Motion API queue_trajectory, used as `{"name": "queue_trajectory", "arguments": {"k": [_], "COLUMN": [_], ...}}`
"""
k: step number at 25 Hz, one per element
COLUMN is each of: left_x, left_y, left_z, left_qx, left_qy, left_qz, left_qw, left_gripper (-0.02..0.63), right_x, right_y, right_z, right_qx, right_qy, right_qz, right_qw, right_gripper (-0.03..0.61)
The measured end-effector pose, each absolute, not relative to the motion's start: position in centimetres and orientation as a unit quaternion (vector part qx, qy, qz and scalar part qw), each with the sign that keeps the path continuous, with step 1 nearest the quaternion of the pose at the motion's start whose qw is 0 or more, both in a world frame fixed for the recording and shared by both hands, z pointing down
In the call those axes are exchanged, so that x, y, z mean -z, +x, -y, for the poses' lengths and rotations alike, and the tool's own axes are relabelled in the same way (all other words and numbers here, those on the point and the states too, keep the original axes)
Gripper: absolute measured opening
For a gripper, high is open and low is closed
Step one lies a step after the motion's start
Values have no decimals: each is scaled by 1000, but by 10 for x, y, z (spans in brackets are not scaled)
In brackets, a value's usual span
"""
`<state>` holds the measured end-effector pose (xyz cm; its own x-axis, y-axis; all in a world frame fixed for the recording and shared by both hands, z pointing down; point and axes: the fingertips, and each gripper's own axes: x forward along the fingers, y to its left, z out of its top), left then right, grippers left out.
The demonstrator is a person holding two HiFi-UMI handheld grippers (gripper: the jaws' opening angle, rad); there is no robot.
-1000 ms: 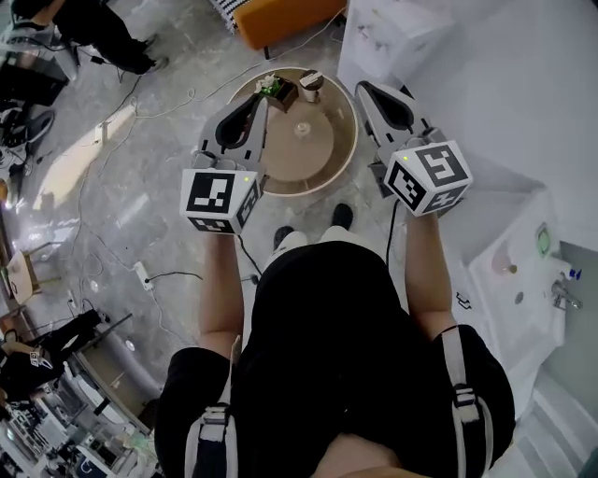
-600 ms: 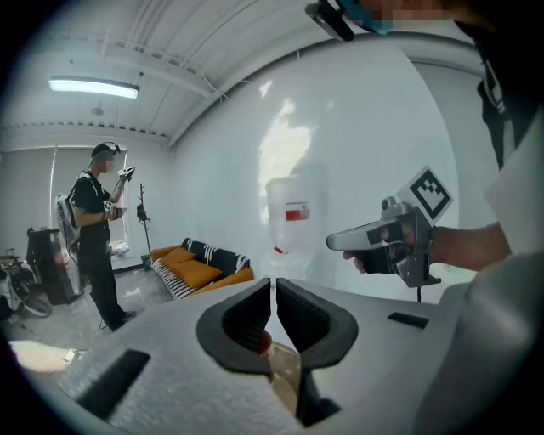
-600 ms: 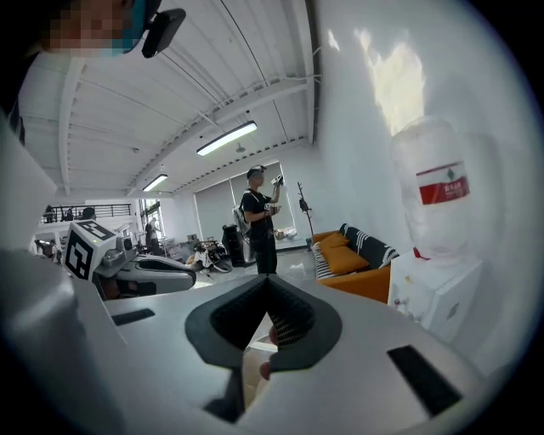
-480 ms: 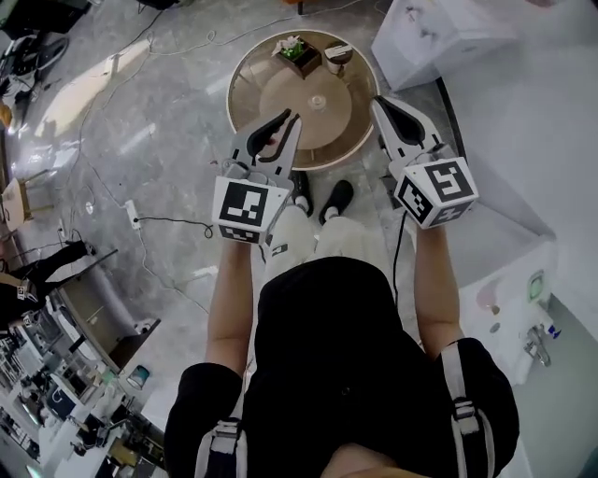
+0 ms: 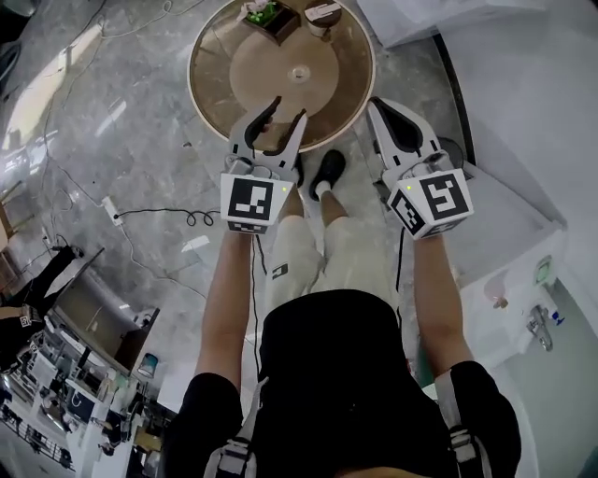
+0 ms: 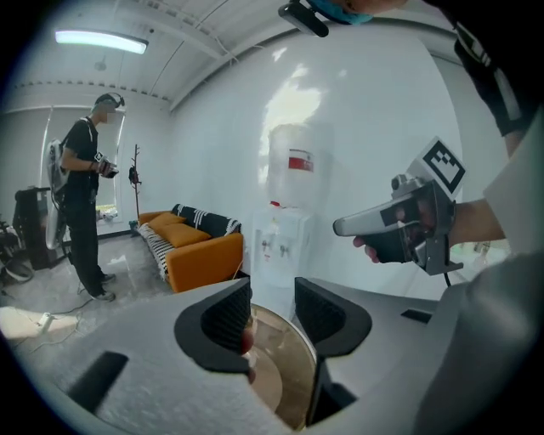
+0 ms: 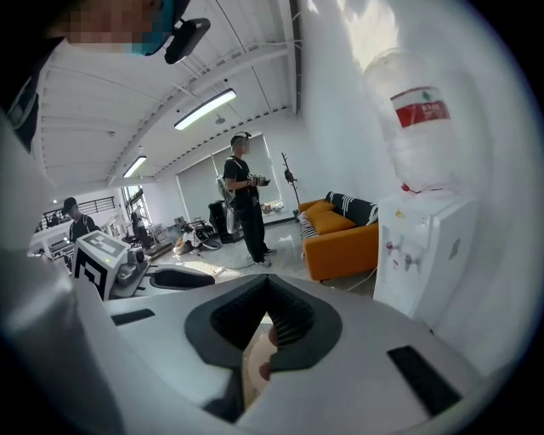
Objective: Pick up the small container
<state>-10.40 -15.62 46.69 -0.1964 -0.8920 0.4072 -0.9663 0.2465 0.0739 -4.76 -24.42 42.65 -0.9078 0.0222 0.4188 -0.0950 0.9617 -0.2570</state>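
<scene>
**A:** Where is the small container (image 5: 322, 12)?

**B:** On the round table (image 5: 207, 103), at its far edge, just beside the planter box (image 5: 263, 17) with the green sprigs. The top of the frame cuts it off, so the pale part on top is probably a lid, but I can't be sure.

**A:** What has changed since a second ago?

**B:** The table now sits much higher in the head view, almost at the top. A second ago the left gripper (image 5: 285, 110) overlapped the table's far half, close to the planter box. Now its tips lie only over the near rim. The right gripper (image 5: 376, 103) is just off the table's near right rim, beside the table as it was then.

**A:** And the jaws?

**B:** The left pair has just been opening. The jaws stand a moderate gap apart with nothing between them, and the left gripper view shows only the brown tabletop through the gap. The right pair meets at the tips and holds nothing.

**A:** Is either one touching the container?

**B:** No. Both are well apart from it, with the whole tabletop in between.

**A:** Anything else around the table?

**B:** The person's shoes (image 5: 327, 173) are on the floor at its near side. A water dispenser (image 6: 285, 242) stands beyond the table.
</scene>
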Motion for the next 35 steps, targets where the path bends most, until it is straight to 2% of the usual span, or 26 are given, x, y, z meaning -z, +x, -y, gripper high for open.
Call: {"name": "queue_trajectory", "arguments": {"k": [5, 8, 18, 28, 35], "left_x": [-553, -597, -732, -828, -859], "left_y": [-94, -88, -118, -154, -152], "left_z": [168, 174, 172, 176, 192], "left_qx": [-101, -111, -122, -134, -145], "left_qy": [631, 641, 632, 592, 599], "left_qz": [737, 720, 716, 747, 741], "left_qw": [221, 239, 271, 270, 266], "left_gripper": [176, 216, 284, 328, 347], "right_x": [-489, -515, -591, -634, -649], "right_y": [-42, -39, -58, -58, -53], "right_z": [246, 252, 253, 261, 260], "right_qx": [-136, -143, -161, -164, -172], "right_qy": [33, 45, 73, 86, 93], "right_qz": [961, 959, 947, 943, 940], "right_qw": [237, 241, 268, 275, 280], "right_gripper": [2, 2, 3, 2, 3]}}
